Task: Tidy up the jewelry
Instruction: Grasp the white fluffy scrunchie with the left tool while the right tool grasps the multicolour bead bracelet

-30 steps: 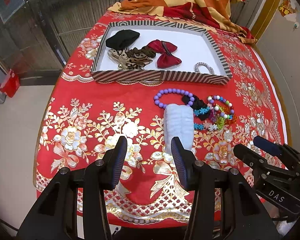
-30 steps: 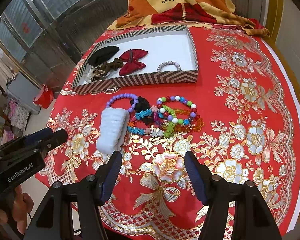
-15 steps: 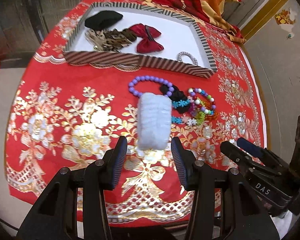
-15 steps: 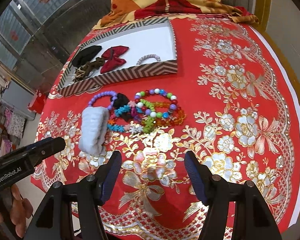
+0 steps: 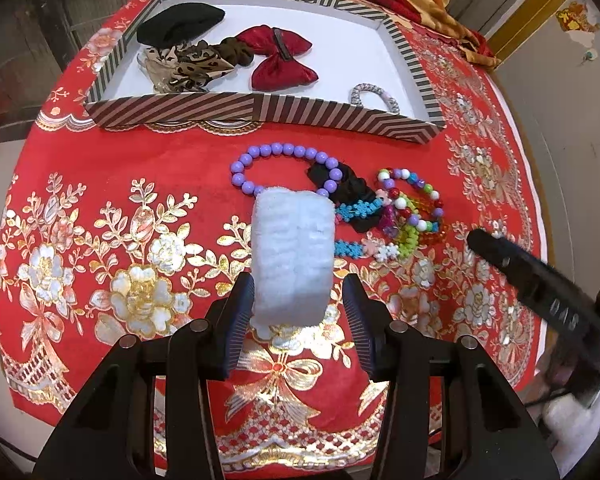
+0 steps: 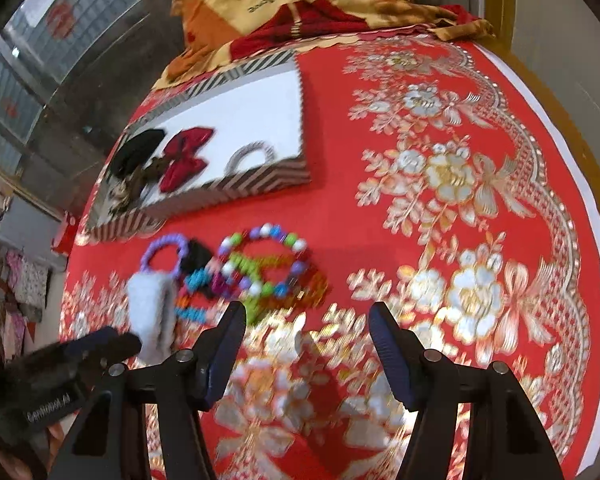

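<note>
One tray [image 5: 260, 110], two bows [image 5: 282, 58], perhaps five bracelets [image 5: 410, 208]

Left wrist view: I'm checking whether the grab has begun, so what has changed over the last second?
The left gripper has come down over the fluffy white band, whose near end now sits between its open fingers, not yet pinched. The right gripper has slid closer to the bead bracelets, open and empty. The striped tray and its contents kept their places.

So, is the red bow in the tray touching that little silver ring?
Apart. The left wrist view shows bare white floor of the tray between the red bow and the silver ring.
</note>
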`<state>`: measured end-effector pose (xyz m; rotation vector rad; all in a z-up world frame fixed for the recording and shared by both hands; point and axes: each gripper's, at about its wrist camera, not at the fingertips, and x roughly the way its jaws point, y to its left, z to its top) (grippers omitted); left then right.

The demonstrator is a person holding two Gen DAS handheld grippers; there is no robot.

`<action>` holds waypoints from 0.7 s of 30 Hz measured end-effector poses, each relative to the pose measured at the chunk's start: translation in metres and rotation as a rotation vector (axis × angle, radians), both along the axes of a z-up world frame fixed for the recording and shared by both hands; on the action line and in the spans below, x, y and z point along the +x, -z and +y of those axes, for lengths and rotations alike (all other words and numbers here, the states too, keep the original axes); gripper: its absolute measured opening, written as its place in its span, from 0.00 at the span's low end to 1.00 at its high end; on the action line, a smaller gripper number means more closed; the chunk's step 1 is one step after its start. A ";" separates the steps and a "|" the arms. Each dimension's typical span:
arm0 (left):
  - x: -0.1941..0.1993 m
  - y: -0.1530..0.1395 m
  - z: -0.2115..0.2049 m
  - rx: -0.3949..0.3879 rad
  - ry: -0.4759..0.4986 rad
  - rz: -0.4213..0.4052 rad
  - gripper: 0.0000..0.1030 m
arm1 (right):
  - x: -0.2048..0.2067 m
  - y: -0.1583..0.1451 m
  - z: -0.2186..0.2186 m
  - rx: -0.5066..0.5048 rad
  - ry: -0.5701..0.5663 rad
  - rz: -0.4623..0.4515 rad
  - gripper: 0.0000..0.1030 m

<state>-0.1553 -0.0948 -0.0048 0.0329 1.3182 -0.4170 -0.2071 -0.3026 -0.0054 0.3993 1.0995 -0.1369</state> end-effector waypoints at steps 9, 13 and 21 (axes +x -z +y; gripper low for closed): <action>0.012 0.012 -0.003 0.014 -0.013 0.030 0.44 | 0.042 0.015 0.016 -0.108 -0.118 0.028 0.43; 0.015 0.015 -0.005 0.017 -0.008 0.035 0.45 | 0.055 0.024 0.021 -0.128 -0.169 0.056 0.38; 0.020 0.026 -0.009 0.031 -0.003 0.056 0.45 | 0.070 0.033 0.018 -0.080 -0.200 0.063 0.21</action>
